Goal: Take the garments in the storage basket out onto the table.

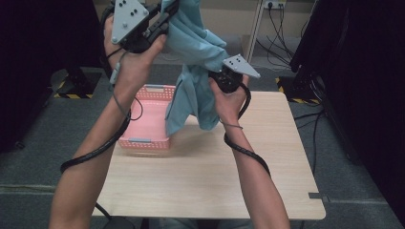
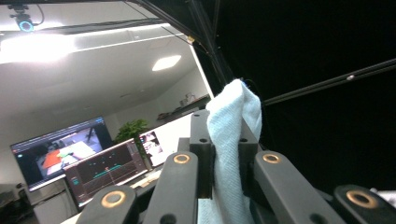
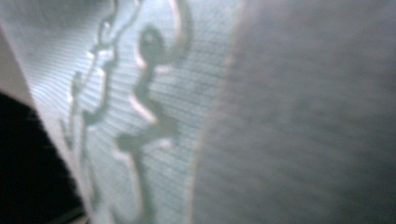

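A light blue garment (image 1: 196, 90) hangs in the air above the far part of the wooden table (image 1: 215, 167). My left gripper (image 1: 167, 19) is raised high at the top left and is shut on the garment's upper edge. In the left gripper view the cloth (image 2: 231, 112) is pinched between the two black jaws of the left gripper (image 2: 225, 154) and sticks out above them. My right gripper (image 1: 214, 75) presses into the garment's middle, its jaws hidden by folds. Blurred blue fabric with a printed squiggle (image 3: 154, 116) lies right against the right gripper's camera.
A pink slotted basket (image 1: 143, 141) stands on the table's far left, partly under the hanging cloth. Black curtains (image 1: 363, 71) flank the table, and cables (image 1: 310, 124) run on the floor at right. Monitors (image 2: 107, 172) show behind the left gripper.
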A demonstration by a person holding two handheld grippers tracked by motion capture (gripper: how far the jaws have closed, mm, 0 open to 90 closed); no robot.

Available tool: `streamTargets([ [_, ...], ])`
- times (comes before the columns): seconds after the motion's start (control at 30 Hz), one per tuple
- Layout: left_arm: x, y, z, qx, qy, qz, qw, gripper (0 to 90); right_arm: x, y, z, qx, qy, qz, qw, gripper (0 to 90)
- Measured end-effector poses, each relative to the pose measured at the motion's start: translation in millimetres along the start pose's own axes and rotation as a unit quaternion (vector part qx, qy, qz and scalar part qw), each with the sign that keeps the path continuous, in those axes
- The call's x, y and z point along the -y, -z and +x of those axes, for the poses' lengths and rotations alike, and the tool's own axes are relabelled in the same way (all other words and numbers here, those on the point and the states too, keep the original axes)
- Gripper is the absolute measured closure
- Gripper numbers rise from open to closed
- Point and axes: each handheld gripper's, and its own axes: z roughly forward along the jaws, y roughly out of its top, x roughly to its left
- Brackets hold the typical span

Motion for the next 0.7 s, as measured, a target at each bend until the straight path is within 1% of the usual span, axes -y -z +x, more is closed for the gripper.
streamTargets([
  [0.03,0.4,-0.6,0.9,-0.003,-0.004,0.000,1.0000,83.0,-3.4,1.7,-1.5,0.003,0.002,-0.002,1.0000,88.6],
  [0.07,1.1,-0.9,0.8,-0.006,-0.004,0.005,1.0000,82.9,-6.5,3.4,-3.6,0.003,0.005,-0.003,1.0000,88.6],
  [0.1,2.4,-0.7,-0.6,-0.010,0.007,0.012,0.9998,82.9,-9.3,5.2,-5.6,0.005,0.006,-0.005,1.0000,88.5],
  [0.13,2.4,-0.7,-0.6,-0.010,0.007,0.012,0.9998,82.8,-11.8,7.1,-7.9,0.007,0.007,-0.006,0.9999,88.5],
  [0.17,4.3,-2.3,0.1,-0.012,0.006,0.016,0.9998,82.6,-13.9,9.0,-10.2,0.010,0.008,-0.007,0.9999,88.5],
  [0.2,5.0,-3.4,1.0,-0.014,0.000,0.016,0.9998,82.5,-15.6,10.8,-12.3,0.012,0.008,-0.007,0.9999,88.5],
  [0.23,5.7,-4.7,1.5,-0.010,-0.007,0.015,0.9998,82.5,-17.2,12.6,-14.6,0.015,0.009,-0.008,0.9998,88.5],
  [0.27,6.6,-5.3,1.0,-0.009,-0.008,0.017,0.9998,82.4,-18.7,14.4,-16.9,0.017,0.011,-0.009,0.9997,88.5],
  [0.33,7.3,-6.0,-0.1,-0.008,-0.008,0.018,0.9998,82.3,-20.2,16.2,-19.2,0.020,0.012,-0.010,0.9997,88.6],
  [0.37,8.1,-5.8,-1.5,-0.011,-0.005,0.021,0.9997,82.2,-23.0,19.9,-23.6,0.025,0.013,-0.013,0.9995,88.5],
  [0.4,9.0,-7.8,-3.0,-0.005,-0.010,0.020,0.9997,82.1,-24.3,21.8,-25.5,0.027,0.015,-0.013,0.9994,88.5],
  [0.57,11.1,-11.0,-9.0,0.002,-0.010,0.025,0.9996,81.4,-26.9,31.9,-34.5,0.035,0.024,-0.010,0.9990,88.5],
  [0.6,11.5,-12.5,-12.6,0.006,-0.012,0.025,0.9996,81.4,-27.3,34.4,-36.6,0.037,0.024,-0.011,0.9990,88.5],
  [0.7,11.4,-16.0,-17.3,0.012,-0.012,0.026,0.9995,81.2,-30.6,41.2,-42.9,0.044,0.025,-0.013,0.9986,88.5],
])
